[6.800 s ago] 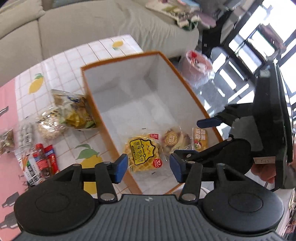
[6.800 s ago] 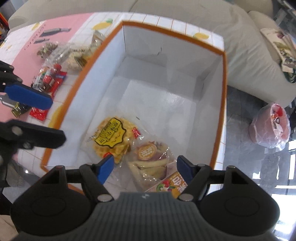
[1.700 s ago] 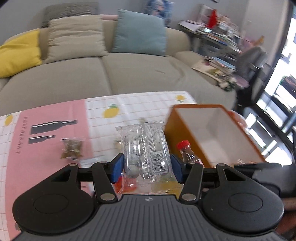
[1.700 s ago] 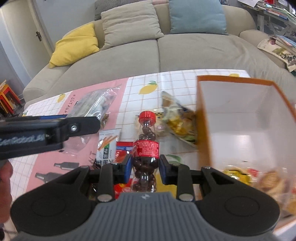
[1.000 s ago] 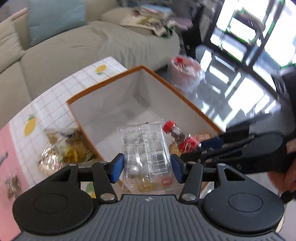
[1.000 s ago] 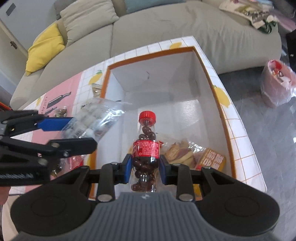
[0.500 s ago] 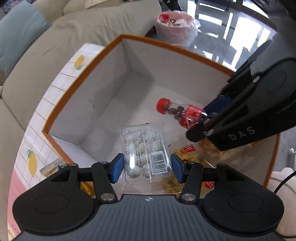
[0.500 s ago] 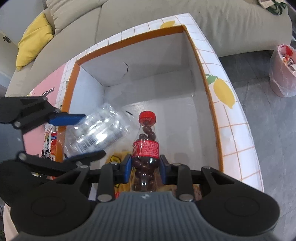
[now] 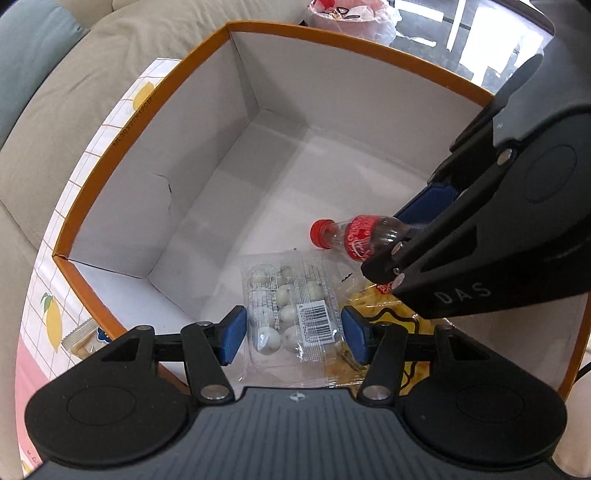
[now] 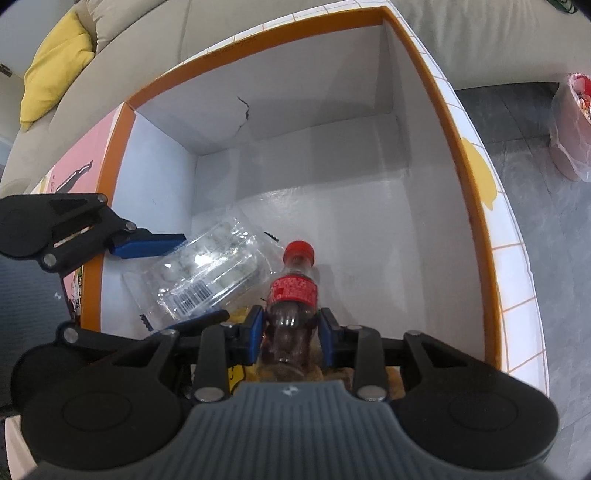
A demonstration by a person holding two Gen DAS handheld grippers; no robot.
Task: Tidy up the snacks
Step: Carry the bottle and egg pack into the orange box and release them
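Sofa-side tiled table (image 9: 92,155), orange-rimmed box (image 9: 332,40) part-filled: left gripper (image 9: 293,334) opening around clear candy pack (image 9: 291,306) low inside, right gripper (image 10: 291,334) easing off brown bottle (image 10: 291,295) over yellow packet (image 9: 391,317); leftover snack (image 9: 79,334) outside.

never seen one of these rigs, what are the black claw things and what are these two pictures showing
They are hand-held grippers, one in each of a person's hands, each with a camera looking along its two blue-tipped fingers. Both views look down into a white box with an orange rim. The left gripper has a clear pack of pale round sweets between its fingers; its jaws are opening. The right gripper is opening around a small red-capped bottle. A yellow snack packet lies underneath.
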